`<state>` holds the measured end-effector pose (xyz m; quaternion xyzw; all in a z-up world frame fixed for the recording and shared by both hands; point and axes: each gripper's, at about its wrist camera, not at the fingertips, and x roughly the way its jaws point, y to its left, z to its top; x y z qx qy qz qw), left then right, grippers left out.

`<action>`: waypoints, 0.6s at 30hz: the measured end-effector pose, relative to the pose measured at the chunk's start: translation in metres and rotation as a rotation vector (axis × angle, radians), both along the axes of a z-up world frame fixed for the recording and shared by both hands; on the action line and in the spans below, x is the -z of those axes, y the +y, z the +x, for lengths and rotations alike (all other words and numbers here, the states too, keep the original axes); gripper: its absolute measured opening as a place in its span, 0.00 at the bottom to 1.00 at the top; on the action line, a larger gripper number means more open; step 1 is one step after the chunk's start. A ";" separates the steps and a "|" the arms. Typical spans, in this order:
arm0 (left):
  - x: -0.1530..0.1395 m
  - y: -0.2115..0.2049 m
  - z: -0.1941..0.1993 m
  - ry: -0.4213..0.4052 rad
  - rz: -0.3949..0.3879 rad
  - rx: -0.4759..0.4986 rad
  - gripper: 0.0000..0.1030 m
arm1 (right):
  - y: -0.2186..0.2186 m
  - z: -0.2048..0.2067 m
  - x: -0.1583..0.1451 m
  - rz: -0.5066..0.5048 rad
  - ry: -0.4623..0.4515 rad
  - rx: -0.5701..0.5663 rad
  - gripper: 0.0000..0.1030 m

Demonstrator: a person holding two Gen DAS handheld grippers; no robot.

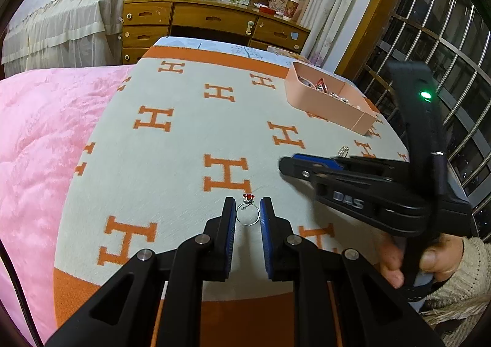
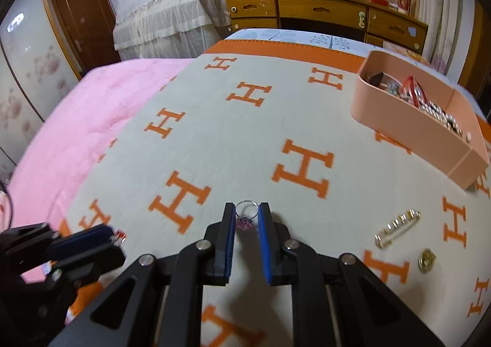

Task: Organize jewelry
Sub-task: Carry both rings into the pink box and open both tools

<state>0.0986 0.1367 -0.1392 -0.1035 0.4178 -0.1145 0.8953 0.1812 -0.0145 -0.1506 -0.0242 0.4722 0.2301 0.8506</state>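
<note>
Blue-padded jaws of the left gripper [image 1: 248,212] stand closed on the band of a silver ring with a red stone [image 1: 248,210], the hoop pinched between the two pads and the stone pointing toward 12 o'clock, away from the camera. In the right wrist view, the right gripper [image 2: 246,214] is likewise clamped on a silver ring with a pink stone [image 2: 245,215]; here the stone hangs toward 6 o'clock, near the camera, and the bare hoop rises past the fingertips. No earlier frame bears on how either grip was reached.

Both rings are held just above an off-white blanket [image 1: 172,144] patterned with orange H letters and edged in orange. From the right gripper, a gold bar-shaped clasp piece [image 2: 396,228] lies on the blanket at 3 o'clock, and a small round gold ornament [image 2: 426,259] lies just below it, at about 4 o'clock; the two are near each other but apart.

A peach-pink organizer tray [image 2: 411,129] rests on the blanket at 2 o'clock, well apart from both grippers. It holds mixed jewelry, among it a beaded strand and a red item; finer detail cannot be told.

In the left wrist view, a person's hand [image 1: 429,258], in a cream knitted sleeve, grips the right gripper's handle at 3 o'clock. A pink quilt [image 1: 40,144] lies at 9 o'clock; a wooden desk with drawers [image 1: 211,21] stands at 12 o'clock.
</note>
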 end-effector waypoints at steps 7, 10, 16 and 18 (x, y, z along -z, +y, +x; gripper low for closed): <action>-0.020 -0.025 0.016 0.014 -0.018 0.056 0.13 | -0.052 -0.004 -0.036 0.114 -0.024 0.056 0.14; -0.047 -0.045 0.032 -0.023 -0.006 0.100 0.13 | -0.082 0.005 -0.057 0.186 -0.034 0.104 0.14; -0.113 -0.087 0.088 -0.152 0.001 0.141 0.13 | -0.129 0.049 -0.101 0.301 -0.045 0.163 0.14; -0.124 -0.100 0.114 -0.173 -0.001 0.135 0.13 | -0.140 0.069 -0.110 0.335 -0.050 0.190 0.14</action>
